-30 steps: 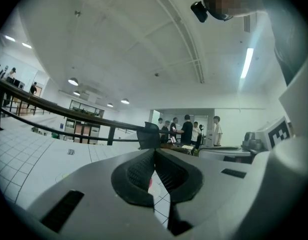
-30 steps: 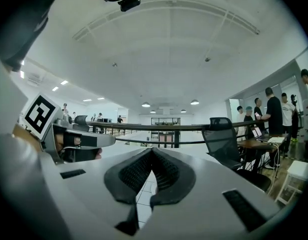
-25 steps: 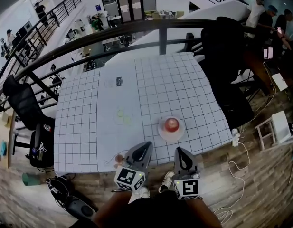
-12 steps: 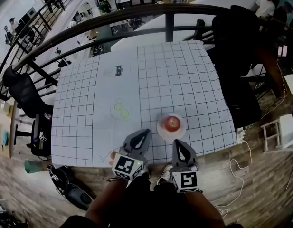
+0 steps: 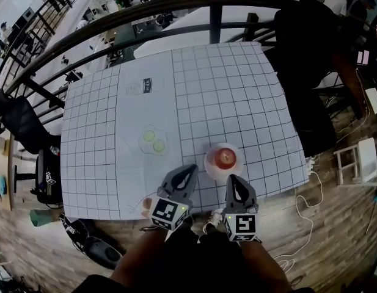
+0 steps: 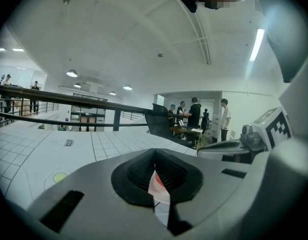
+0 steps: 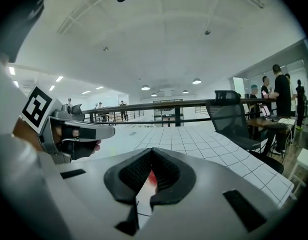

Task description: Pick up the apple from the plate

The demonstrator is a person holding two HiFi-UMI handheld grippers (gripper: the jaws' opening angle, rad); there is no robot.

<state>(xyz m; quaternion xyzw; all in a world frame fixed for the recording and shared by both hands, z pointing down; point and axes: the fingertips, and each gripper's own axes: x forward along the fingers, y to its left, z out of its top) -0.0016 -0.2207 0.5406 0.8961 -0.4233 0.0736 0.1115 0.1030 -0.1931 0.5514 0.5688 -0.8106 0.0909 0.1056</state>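
The round red apple [image 5: 224, 159] sits on a small white plate [image 5: 209, 164], near twelve o'clock from the grey right gripper [image 5: 233, 180] and two o'clock from the left gripper [image 5: 189, 170] (both pressed together, empty).

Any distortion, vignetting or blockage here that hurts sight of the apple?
Head view: fisheye bends the railing, apple sharp, evenly lit. Left gripper view: dark corners, the left hand-held gripper fills the lower half. Right gripper view: same with the right hand-held gripper; apple a red sliver.

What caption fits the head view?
Left gripper and right gripper, both shut, poised at the near edge of the gridded table, just short of the red apple on its plate.
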